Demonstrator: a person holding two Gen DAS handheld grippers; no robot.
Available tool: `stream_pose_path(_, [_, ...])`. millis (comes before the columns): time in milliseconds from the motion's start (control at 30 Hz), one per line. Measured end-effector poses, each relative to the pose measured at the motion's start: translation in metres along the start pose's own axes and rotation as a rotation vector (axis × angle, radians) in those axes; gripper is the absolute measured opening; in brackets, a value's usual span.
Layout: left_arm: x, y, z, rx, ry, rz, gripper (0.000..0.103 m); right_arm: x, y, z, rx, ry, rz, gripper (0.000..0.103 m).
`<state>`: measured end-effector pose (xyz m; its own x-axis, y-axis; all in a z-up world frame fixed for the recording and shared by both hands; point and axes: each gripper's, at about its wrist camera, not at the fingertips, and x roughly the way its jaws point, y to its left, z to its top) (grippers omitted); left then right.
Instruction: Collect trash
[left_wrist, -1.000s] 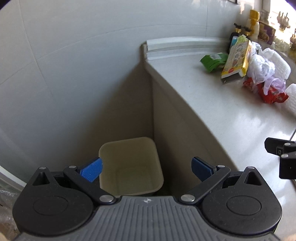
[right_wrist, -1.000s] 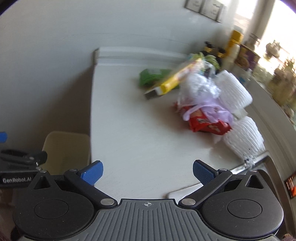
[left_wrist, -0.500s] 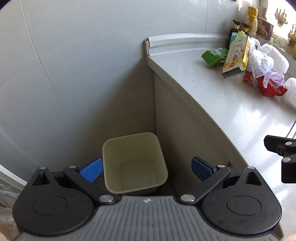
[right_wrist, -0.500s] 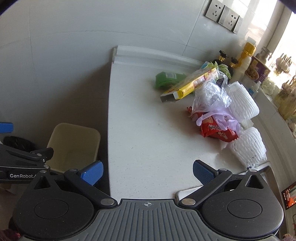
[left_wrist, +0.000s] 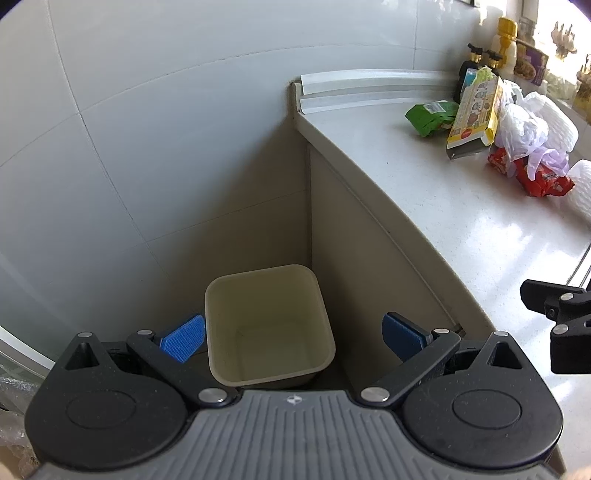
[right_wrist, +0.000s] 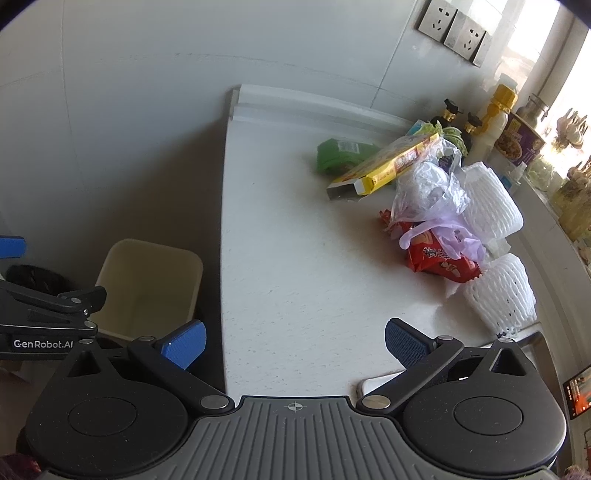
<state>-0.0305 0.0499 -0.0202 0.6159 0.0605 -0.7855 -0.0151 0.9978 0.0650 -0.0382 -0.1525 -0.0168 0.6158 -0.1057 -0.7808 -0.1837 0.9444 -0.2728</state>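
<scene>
A cream bin (left_wrist: 269, 325) stands on the floor beside the counter's end; it also shows in the right wrist view (right_wrist: 147, 284). My left gripper (left_wrist: 293, 336) is open and empty, high above the bin. My right gripper (right_wrist: 295, 343) is open and empty over the white counter (right_wrist: 295, 277). The trash lies at the counter's far right: a green packet (right_wrist: 341, 153), a yellow box (right_wrist: 388, 166), a crumpled plastic bag (right_wrist: 432, 192), a red snack wrapper (right_wrist: 439, 260) and white foam nets (right_wrist: 498, 291).
Tiled walls close the corner behind the bin and counter. Bottles (right_wrist: 495, 114) and jars stand along the counter's back right under wall sockets (right_wrist: 454, 35). A sink edge (right_wrist: 532, 339) lies at the counter's right front. Each gripper shows at the other view's edge.
Both grippers have risen and pulled back a little. The bin now shows fuller between the left fingers, and the right view has steadied over the counter. Both stay open.
</scene>
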Motion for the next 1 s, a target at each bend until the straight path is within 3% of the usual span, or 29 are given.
stream_pose_path(1000, [0.0008, -0.0015, 0.0007, 0.016, 0.002, -0.009, 0.102, -0.0023, 0.0019, 0.0003, -0.008, -0.003, -0.004, 0.103])
